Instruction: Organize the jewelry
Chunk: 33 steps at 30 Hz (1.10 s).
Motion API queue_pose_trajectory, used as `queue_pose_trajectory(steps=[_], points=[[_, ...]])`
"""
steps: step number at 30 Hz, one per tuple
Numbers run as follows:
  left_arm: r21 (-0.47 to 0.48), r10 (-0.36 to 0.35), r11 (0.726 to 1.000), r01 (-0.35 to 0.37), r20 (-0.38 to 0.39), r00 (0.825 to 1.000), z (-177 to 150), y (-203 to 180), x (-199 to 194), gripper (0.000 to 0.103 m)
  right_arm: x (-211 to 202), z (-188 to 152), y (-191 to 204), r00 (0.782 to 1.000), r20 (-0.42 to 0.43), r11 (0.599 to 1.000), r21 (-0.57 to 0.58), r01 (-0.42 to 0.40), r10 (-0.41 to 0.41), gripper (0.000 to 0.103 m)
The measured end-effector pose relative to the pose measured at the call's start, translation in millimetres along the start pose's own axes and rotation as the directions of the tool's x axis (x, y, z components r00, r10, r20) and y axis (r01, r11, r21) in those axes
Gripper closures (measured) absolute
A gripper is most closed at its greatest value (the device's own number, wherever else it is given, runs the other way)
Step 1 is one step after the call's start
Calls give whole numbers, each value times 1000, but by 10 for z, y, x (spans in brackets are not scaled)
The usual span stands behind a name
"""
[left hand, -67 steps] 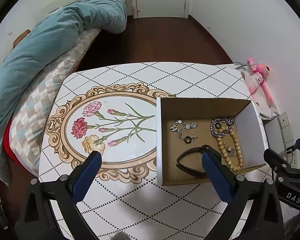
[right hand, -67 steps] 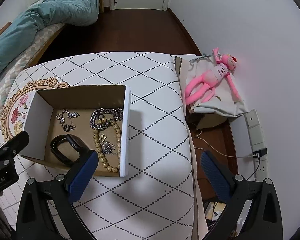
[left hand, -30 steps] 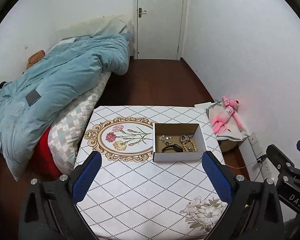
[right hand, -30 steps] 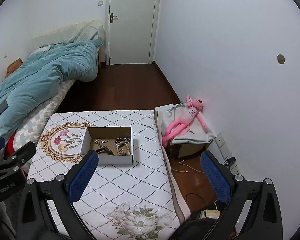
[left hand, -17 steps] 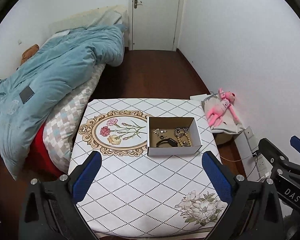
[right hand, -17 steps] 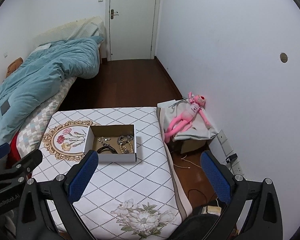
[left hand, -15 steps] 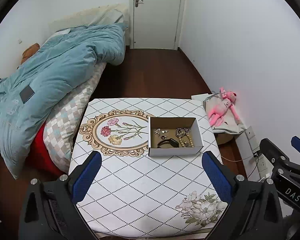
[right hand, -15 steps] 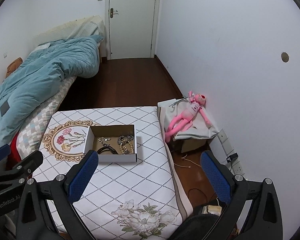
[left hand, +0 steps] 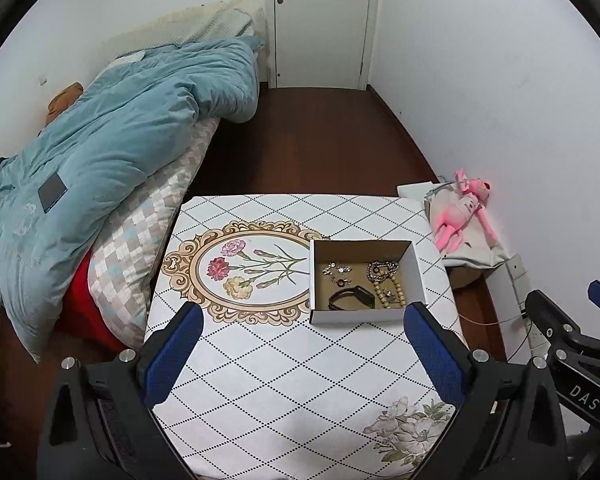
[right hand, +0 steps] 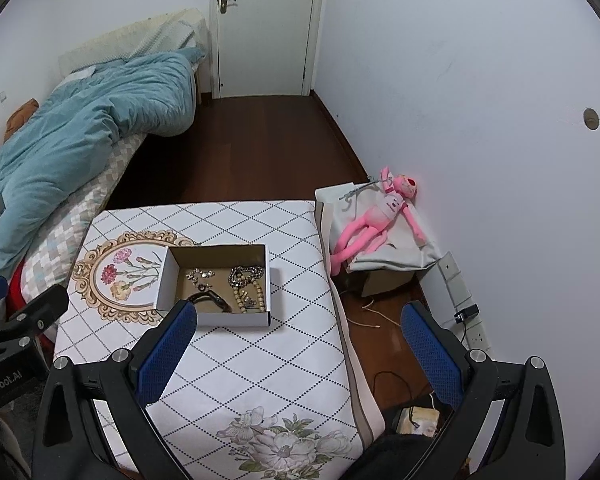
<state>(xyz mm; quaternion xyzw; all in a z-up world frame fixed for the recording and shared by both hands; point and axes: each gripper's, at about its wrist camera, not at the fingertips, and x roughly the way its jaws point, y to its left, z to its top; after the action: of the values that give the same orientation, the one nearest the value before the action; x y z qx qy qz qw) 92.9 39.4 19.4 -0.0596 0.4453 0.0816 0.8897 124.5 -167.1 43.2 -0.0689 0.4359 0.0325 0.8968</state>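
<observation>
Cardboard box (left hand: 414,276) of jewelry sits on the quilted worktop (left hand: 284,364), both claws spread wide and holding nothing.

White on the outside and brown within, the box lies on the far right part of the worktop, just beside the oval flower design (left hand: 244,270). Inside it, a black bracelet (left hand: 351,298) lies at the near edge, a beaded strand (left hand: 385,292) runs along the right side, a chunky silver chain (left hand: 382,269) is at the far right, and a fine silver chain (left hand: 336,270) rests at the far left. The left claw (left hand: 302,354) and right claw (right hand: 298,354) hang well back from the box, above the near half of the worktop. A pink plush toy (right hand: 374,216) lies on a grey bag beside the wall, and a teal duvet (left hand: 100,136) is heaped on the bed to the left.
</observation>
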Motion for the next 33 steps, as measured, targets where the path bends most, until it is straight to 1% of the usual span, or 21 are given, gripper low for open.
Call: queue_pose_trajectory(steps=[7, 11, 33], points=[[12, -11, 1000, 12, -44, 999, -52, -26, 123, 1, 131, -19, 1, 999, -30, 1000, -10, 11, -11, 0], [15, -14, 1000, 14, -56, 998, -69, -41, 150, 1, 167, -31, 9, 999, -40, 1000, -11, 11, -11, 0], [22, -5, 1000, 6, -51, 999, -76, -48, 150, 1, 192, -30, 73, 999, -52, 1000, -17, 4, -5, 0]])
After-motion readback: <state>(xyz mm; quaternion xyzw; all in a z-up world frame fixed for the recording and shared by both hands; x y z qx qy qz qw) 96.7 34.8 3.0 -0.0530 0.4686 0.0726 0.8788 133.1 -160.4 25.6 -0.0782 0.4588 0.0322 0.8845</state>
